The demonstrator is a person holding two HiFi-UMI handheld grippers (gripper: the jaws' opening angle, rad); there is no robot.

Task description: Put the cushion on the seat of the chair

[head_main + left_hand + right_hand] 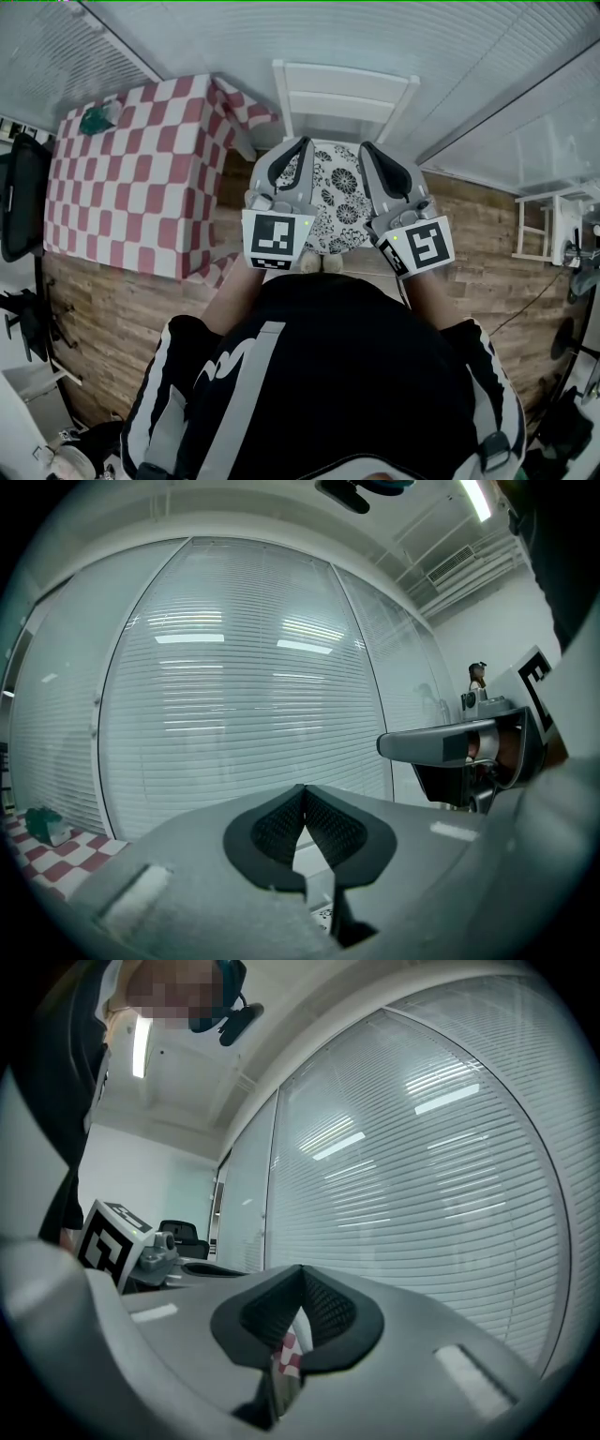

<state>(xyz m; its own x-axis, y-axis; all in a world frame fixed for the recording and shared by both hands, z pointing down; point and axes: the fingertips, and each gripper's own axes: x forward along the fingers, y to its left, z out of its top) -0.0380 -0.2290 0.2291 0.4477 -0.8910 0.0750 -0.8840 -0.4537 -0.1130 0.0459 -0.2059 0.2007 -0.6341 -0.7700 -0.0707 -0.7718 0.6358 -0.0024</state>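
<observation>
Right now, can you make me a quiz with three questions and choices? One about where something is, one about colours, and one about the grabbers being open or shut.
1. Where is the cushion?
A. On the seat of the chair
B. On the table
C. On the floor

2. What colours are the squares on the tablecloth?
A. Blue and yellow
B. Red and white
C. Green and black

3. How are the left gripper and the right gripper?
A. Both wide open
B. One open, one shut
C. Both shut, holding nothing

Answers:
1. A, because the flowery cushion lies on the seat just in front of the chair's white back.
2. B, because the head view shows a red and white checked cloth.
3. C, because in each gripper view the jaw tips meet with nothing gripped between them.
</observation>
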